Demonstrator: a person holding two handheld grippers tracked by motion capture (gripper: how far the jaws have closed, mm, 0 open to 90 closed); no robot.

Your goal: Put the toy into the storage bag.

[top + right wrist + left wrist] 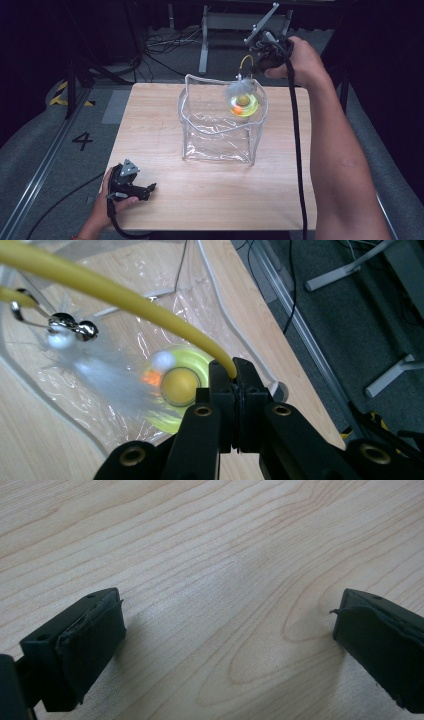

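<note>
Right gripper [260, 59] is clenched on a thin yellow cord [125, 295], from which a white-feathered toy with a yellow-green disc and ball [243, 101] hangs straight below, at the open mouth of the clear plastic bag [217, 145] on the wooden surface [150, 125]. Left gripper [149, 189] rests released on the near-left corner, well apart, so the drop-in is the right hand's job.

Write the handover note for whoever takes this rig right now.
Right claw: shut on the yellow curved wand, held over the clear plastic bag's far right corner.
Left claw: open, low over the bare light wooden table, near its front left corner.
Clear plastic bag: upright, open-topped, mid-table.
White feather tuft and yellow-green disc toy hang from the wand at the bag's opening.
Left, probably: lower the toy in, release.
</note>
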